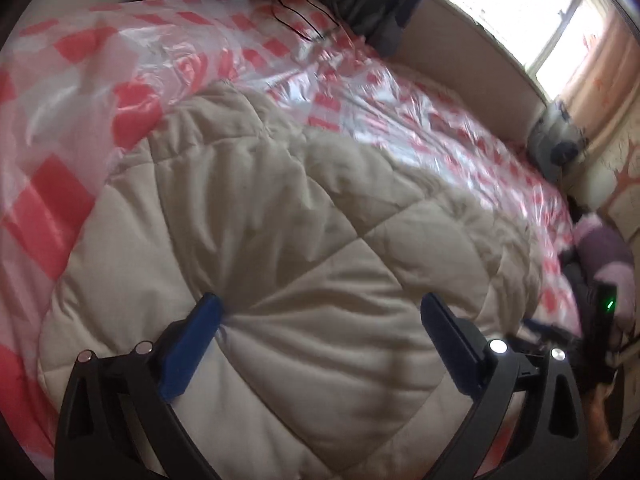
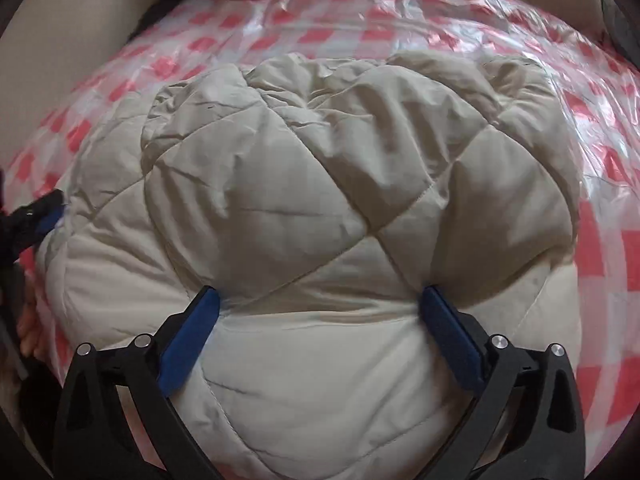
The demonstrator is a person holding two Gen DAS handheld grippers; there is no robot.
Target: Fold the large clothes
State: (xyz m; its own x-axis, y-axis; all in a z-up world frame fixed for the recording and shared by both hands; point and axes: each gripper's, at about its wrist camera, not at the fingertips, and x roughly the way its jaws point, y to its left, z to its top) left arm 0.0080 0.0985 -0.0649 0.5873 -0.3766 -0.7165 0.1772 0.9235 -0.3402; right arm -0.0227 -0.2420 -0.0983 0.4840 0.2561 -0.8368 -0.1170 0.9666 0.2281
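A beige quilted padded coat (image 1: 280,220) lies bunched on a bed covered with a pink-and-white checked plastic sheet (image 1: 132,56). My left gripper (image 1: 320,308) is open, its blue pads pressed down on the coat near its front edge. In the right wrist view the same coat (image 2: 320,184) is folded over on itself into a thick mound. My right gripper (image 2: 320,300) is open, its fingers straddling a puffy fold. The left gripper (image 2: 44,212) shows at the coat's left edge; the right gripper's body (image 1: 600,320) shows at the right.
A padded bed surround (image 1: 472,64) runs along the far side under a bright window (image 1: 532,12). Dark clothes (image 1: 372,4) lie at the bed's far corner, and a purple item (image 1: 600,248) lies at the right edge. The checked sheet (image 2: 400,28) surrounds the coat.
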